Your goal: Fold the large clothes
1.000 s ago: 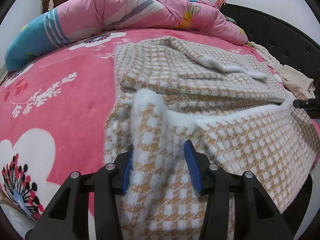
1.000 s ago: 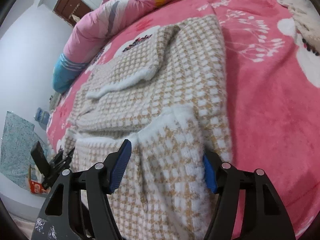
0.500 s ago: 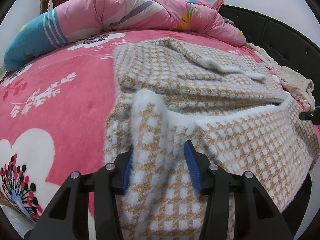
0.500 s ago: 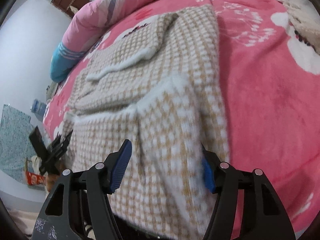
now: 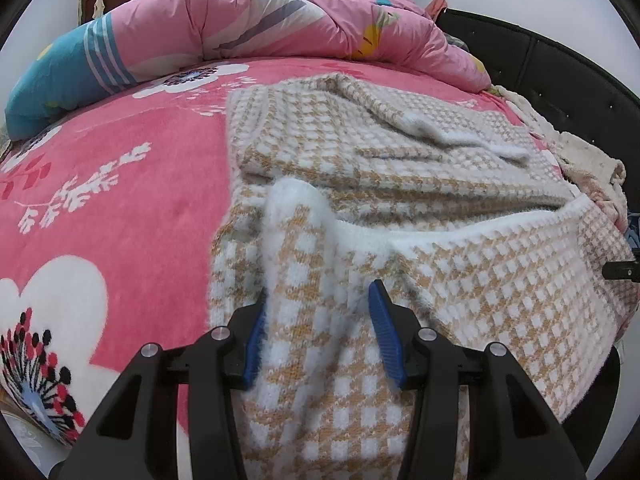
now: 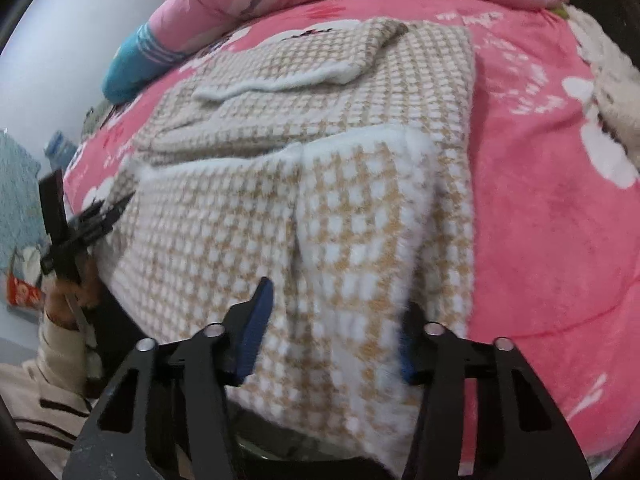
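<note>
A tan and white checked knit garment [image 5: 400, 168] lies on the pink bed; it also shows in the right wrist view [image 6: 320, 120]. Its near hem is folded back over the body, white fuzzy edge [image 5: 460, 232] across the middle. My left gripper [image 5: 320, 328] is open, its blue pads on either side of a raised ridge of the hem at the garment's left near corner. My right gripper [image 6: 332, 320] is open around the fold at the right near corner [image 6: 360, 248]. The left gripper also shows at the left of the right wrist view [image 6: 80, 228].
A pink floral bedsheet [image 5: 120, 200] covers the bed. A rolled pink and blue duvet [image 5: 240, 32] lies along the far side. A black headboard [image 5: 560, 80] and a cream cloth [image 5: 592, 168] are on the right. The bed's near edge is just under both grippers.
The right gripper has pulled back toward the bed's near edge and swung, so more of the folded hem shows. The left gripper has barely moved. Both stay open.
</note>
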A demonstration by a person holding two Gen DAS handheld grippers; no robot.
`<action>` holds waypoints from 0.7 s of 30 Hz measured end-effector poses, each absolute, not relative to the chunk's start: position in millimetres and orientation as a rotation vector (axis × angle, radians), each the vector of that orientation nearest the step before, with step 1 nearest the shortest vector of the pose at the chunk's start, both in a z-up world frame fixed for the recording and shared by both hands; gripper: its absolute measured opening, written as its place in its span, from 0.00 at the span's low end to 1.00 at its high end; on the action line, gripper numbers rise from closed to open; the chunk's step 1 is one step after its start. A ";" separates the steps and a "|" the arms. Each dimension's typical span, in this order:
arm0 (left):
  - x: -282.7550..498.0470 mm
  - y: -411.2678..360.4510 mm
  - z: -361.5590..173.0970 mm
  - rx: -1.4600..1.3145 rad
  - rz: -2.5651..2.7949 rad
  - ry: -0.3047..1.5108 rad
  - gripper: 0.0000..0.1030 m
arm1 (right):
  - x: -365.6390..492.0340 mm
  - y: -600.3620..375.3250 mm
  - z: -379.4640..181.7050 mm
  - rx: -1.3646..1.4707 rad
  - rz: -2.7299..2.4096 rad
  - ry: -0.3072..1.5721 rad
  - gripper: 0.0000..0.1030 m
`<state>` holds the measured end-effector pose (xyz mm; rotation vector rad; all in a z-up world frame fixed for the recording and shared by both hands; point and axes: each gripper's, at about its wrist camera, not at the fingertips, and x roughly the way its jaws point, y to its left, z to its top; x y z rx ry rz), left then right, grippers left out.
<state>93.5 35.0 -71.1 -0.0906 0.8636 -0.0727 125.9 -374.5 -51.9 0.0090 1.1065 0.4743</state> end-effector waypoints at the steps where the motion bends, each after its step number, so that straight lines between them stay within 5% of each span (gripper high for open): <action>1: 93.4 35.6 -71.1 -0.090 -0.072 0.864 0.45 | 128.3 -378.3 -52.1 0.020 0.472 1.102 0.40; 12: 95.9 27.2 -71.3 -0.049 -0.031 0.881 0.45 | 171.0 -391.0 -58.5 0.149 0.412 1.057 0.12; 21: 95.4 15.5 -68.9 0.014 0.013 0.889 0.46 | 144.9 -348.0 -51.0 -0.166 0.314 0.990 0.09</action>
